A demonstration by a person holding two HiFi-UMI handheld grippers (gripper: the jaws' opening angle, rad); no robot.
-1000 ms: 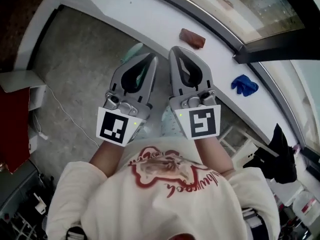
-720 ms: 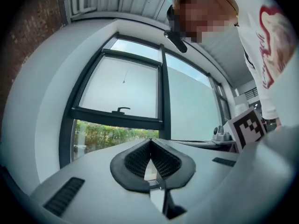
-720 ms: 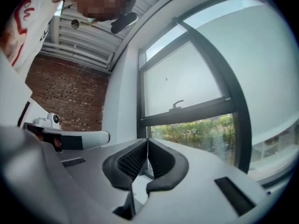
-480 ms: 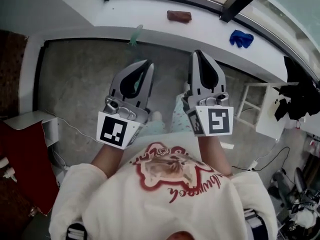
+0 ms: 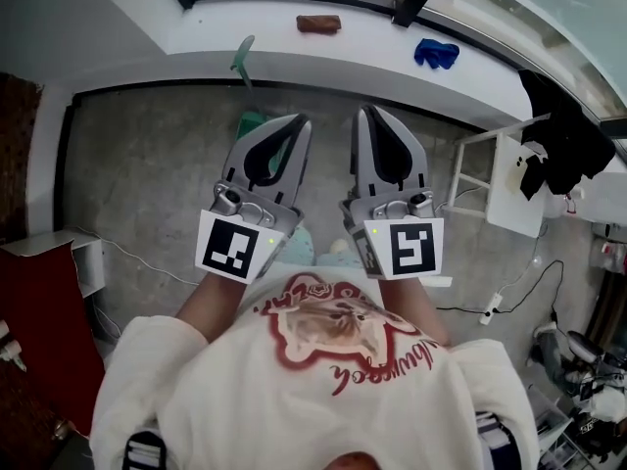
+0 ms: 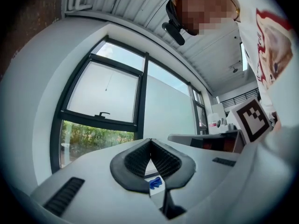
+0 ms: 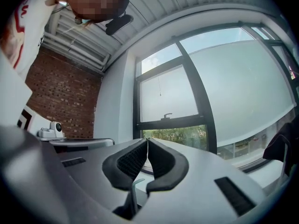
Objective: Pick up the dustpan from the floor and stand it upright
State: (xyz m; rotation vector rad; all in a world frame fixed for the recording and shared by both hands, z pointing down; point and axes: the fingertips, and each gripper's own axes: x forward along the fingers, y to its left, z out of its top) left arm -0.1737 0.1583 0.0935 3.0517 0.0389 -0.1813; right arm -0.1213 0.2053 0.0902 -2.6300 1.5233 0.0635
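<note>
A teal-green dustpan stands ahead of me. Its long handle (image 5: 241,59) reaches up against the white sill, and its pan (image 5: 252,122) rests on the concrete floor, partly hidden behind my left gripper. My left gripper (image 5: 294,121) is held level in front of my chest, shut and empty, its tip just right of the pan. My right gripper (image 5: 367,114) hovers beside it, also shut and empty. In the left gripper view the pads (image 6: 150,141) meet. In the right gripper view the jaws (image 7: 147,140) are together, with the dustpan handle (image 7: 133,190) showing below them.
A brown block (image 5: 318,23) and a blue glove (image 5: 436,53) lie on the white sill (image 5: 392,57). At the right, a white stool (image 5: 495,179) carries black cloth (image 5: 558,135). Cables (image 5: 514,287) trail over the floor. A red cabinet (image 5: 44,311) stands at the left.
The whole view has swung round, and both grippers travelled with it, side by side. The dustpan now sits straight ahead of the left gripper. Both jaws stayed shut.
</note>
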